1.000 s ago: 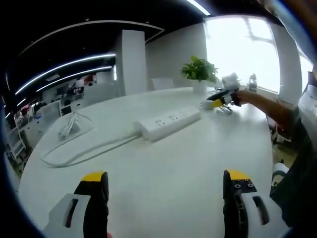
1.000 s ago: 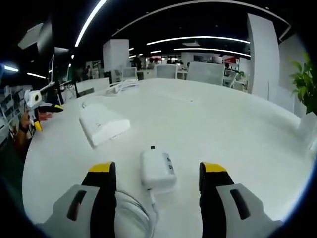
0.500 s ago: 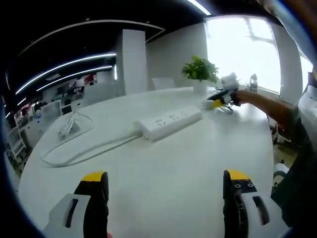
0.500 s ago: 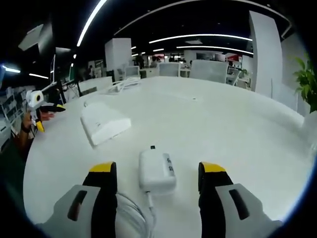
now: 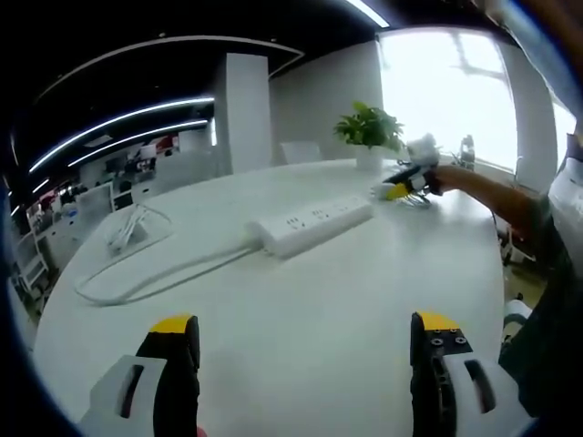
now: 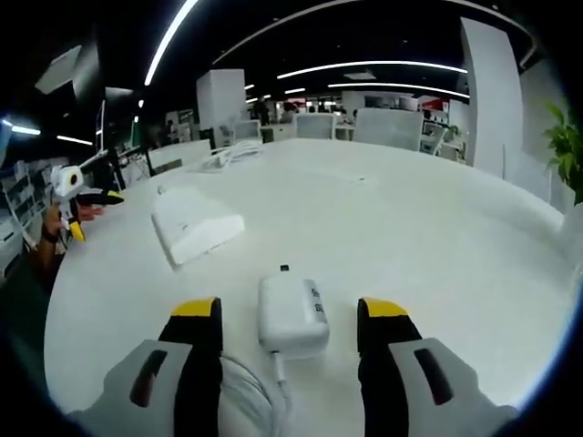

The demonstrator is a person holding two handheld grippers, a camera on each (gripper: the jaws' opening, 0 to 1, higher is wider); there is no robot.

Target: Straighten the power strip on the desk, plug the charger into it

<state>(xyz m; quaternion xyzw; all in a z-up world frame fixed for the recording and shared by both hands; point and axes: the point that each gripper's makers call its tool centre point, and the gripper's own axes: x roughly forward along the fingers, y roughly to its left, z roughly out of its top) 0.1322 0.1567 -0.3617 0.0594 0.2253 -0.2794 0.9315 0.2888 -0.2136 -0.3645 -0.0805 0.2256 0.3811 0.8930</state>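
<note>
In the left gripper view a white power strip (image 5: 314, 225) lies at an angle on the white desk (image 5: 301, 319), its cable (image 5: 155, 278) curling off to the left. My left gripper (image 5: 301, 350) is open low over the desk, well short of the strip. In the right gripper view the white charger (image 6: 291, 314) lies flat between the jaws of my open right gripper (image 6: 290, 337), its white cable (image 6: 250, 391) coiled near the camera. The power strip (image 6: 196, 225) lies to the charger's far left. The right gripper (image 5: 405, 182) also shows in the left gripper view, past the strip's far end.
A potted plant (image 5: 369, 132) stands at the desk's far edge near the window. A second white cable bundle (image 5: 127, 232) lies at the far left of the desk. A person's arm (image 5: 492, 196) reaches in from the right. Office chairs (image 6: 387, 127) stand behind the desk.
The right gripper has narrowed slightly around the charger and shifted a little forward. The left gripper view is unchanged.
</note>
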